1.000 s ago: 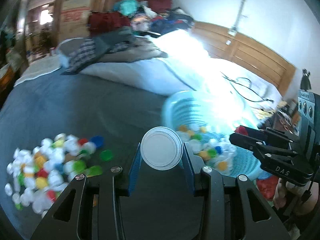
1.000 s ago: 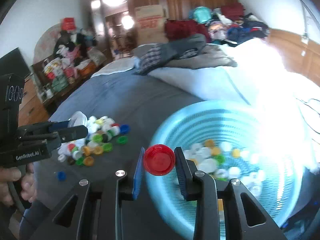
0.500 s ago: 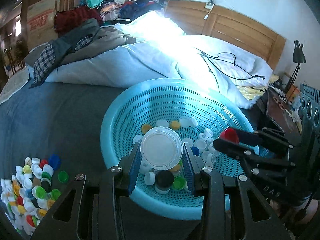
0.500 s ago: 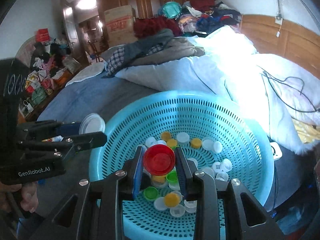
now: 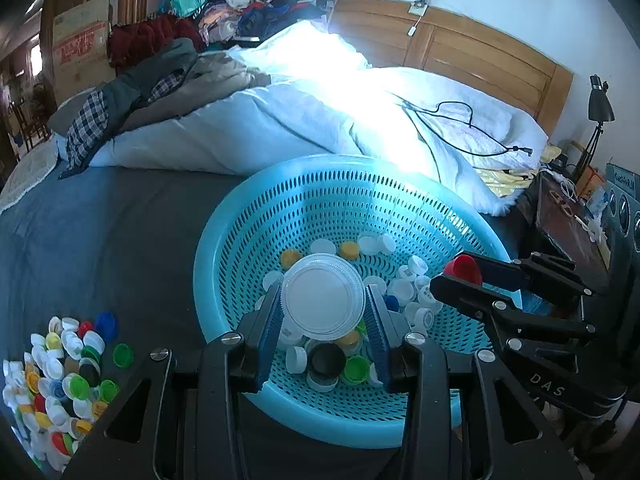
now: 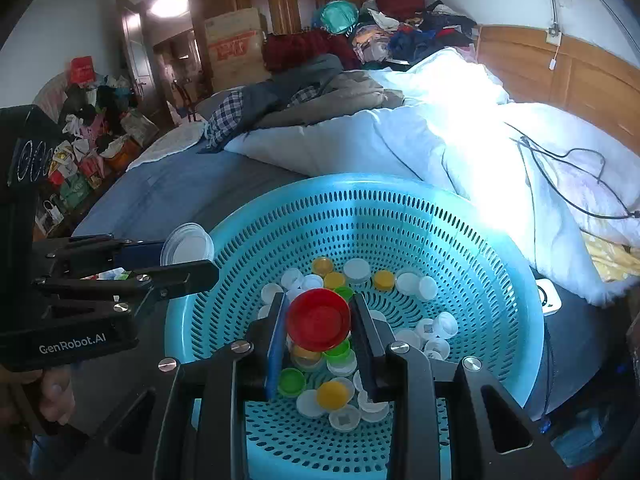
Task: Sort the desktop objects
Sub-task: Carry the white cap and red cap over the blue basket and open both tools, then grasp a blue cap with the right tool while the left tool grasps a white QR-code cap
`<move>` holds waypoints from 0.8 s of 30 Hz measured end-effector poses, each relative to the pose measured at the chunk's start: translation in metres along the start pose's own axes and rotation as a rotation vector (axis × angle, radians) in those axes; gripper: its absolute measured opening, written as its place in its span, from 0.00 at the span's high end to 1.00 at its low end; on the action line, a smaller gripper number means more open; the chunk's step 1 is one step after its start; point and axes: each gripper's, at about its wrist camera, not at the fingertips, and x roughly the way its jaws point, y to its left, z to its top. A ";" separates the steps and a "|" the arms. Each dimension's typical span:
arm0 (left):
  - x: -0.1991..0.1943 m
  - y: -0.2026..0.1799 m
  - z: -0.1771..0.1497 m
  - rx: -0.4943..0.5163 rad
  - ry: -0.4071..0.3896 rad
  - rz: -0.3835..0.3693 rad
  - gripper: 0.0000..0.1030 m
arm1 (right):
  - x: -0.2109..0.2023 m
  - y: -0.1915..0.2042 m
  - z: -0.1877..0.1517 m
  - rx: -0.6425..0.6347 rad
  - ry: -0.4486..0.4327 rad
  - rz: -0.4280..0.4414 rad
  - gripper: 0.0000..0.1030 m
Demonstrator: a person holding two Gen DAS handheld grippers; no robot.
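My left gripper (image 5: 323, 304) is shut on a large white lid (image 5: 323, 300) and holds it above the near side of a round blue perforated basket (image 5: 248, 216). My right gripper (image 6: 319, 320) is shut on a red cap (image 6: 318, 319) above the same basket (image 6: 520, 272). Several loose caps, white, yellow, green and black, lie in the basket's bottom. The right gripper with the red cap (image 5: 463, 269) shows at the right of the left wrist view. The left gripper with the white lid (image 6: 187, 245) shows at the left of the right wrist view.
A pile of mixed coloured caps (image 5: 60, 376) lies on the dark blue bed cover (image 5: 100, 240) at the lower left. A white duvet (image 5: 320, 120) with a black cable (image 5: 460, 120) lies behind the basket. Clothes are heaped at the back. A bedside table (image 5: 568, 220) stands at the right.
Both grippers have moved from the cap pile to over the basket, each keeping its cap. In the last half second they came slightly closer to the basket.
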 end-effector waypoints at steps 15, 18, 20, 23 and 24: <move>-0.098 0.153 -0.153 -0.237 -0.144 0.240 0.35 | -0.010 0.099 -0.040 -0.158 -0.027 0.198 0.26; -0.127 0.210 -0.214 -0.347 -0.120 0.343 0.35 | 0.012 0.141 -0.065 -0.198 0.056 0.301 0.26; -0.146 0.251 -0.254 -0.474 -0.094 0.394 0.35 | 0.026 0.173 -0.080 -0.241 0.106 0.372 0.26; -0.157 0.268 -0.288 -0.566 -0.085 0.425 0.36 | 0.046 0.223 -0.095 -0.312 0.153 0.479 0.29; -0.161 0.270 -0.295 -0.575 -0.080 0.424 0.36 | 0.052 0.241 -0.099 -0.334 0.167 0.514 0.29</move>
